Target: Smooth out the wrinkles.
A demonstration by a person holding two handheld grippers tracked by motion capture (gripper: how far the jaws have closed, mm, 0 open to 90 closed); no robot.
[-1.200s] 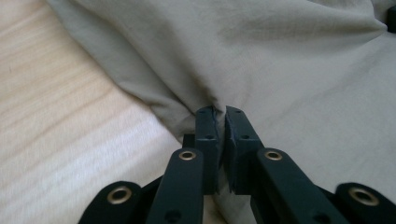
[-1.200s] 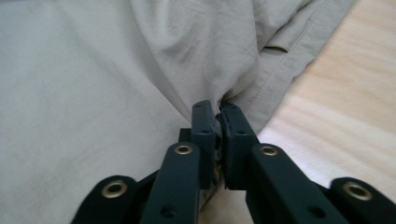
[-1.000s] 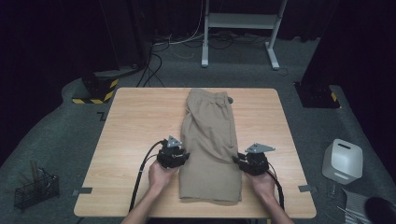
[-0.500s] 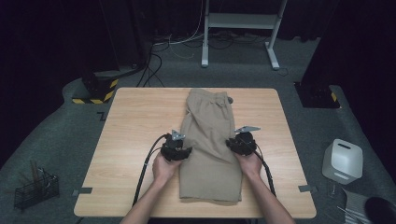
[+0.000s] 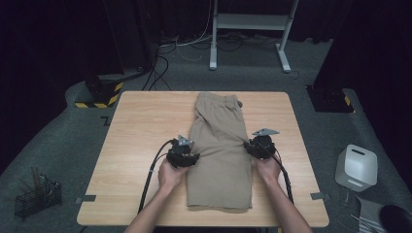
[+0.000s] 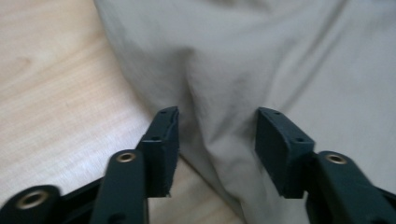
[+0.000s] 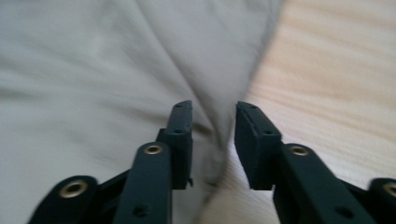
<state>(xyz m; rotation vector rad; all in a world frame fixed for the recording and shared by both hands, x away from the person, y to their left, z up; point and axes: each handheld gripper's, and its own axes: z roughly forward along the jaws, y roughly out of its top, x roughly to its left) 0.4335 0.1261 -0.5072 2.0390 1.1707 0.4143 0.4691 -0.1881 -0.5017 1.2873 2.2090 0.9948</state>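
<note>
Left gripper [image 5: 189, 156]: jaws spread, having just been opening; a raised fold at the edge of the khaki shorts [image 5: 219, 150] lies between the pads without being pressed. Seen at the shorts' left edge, about midway along their length, on the wooden table [image 5: 141, 126].

Right gripper [image 5: 253, 145]: jaws parted more narrowly, also just been opening; a ridge of the shorts' right edge stands between the pads, which are not clamped on it. Positioned at the shorts' right edge, slightly farther up than the left gripper.

Khaki shorts: flat, folded lengthwise, lying down the middle of the table, waistband at the far end, hem near the person's edge.

Left gripper view: cloth [image 6: 261, 60] with creases running away from the jaws, bare wood beside the shorts' border. Right gripper view: blurred cloth [image 7: 93, 70] and wood grain. High view: both hands, trailing cables, the whole garment; beyond the shorts, a white box [image 5: 356, 167] on the floor.
</note>
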